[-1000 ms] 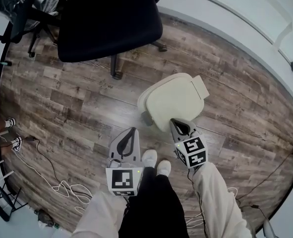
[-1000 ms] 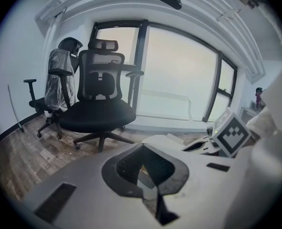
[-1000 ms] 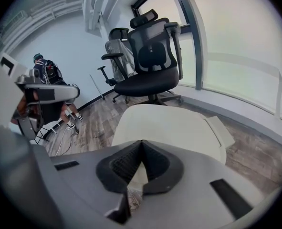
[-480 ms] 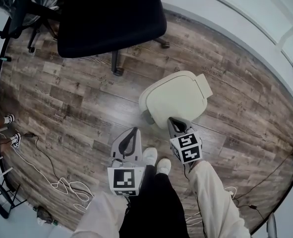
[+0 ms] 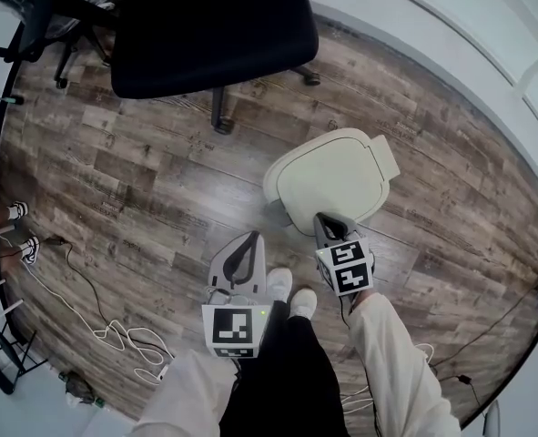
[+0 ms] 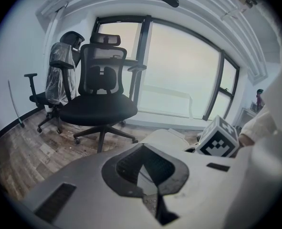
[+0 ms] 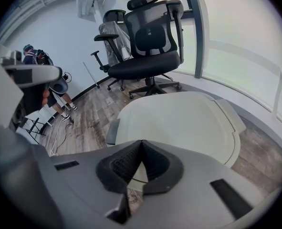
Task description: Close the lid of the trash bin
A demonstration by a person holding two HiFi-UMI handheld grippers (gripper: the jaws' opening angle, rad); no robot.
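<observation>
The cream plastic trash bin lid [image 5: 332, 176] lies shut, with the right gripper [image 5: 326, 218] at its near edge, jaws clenched and empty. The left gripper [image 5: 248, 237], clenched too, hangs over open wooden floor [image 5: 150, 198].

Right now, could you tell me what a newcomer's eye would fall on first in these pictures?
The cream trash bin, its lid down, stands mid-floor just ahead of the right gripper. A black office chair fills the top of the head view. The left gripper and the right one hang low, jaws together and empty.
</observation>
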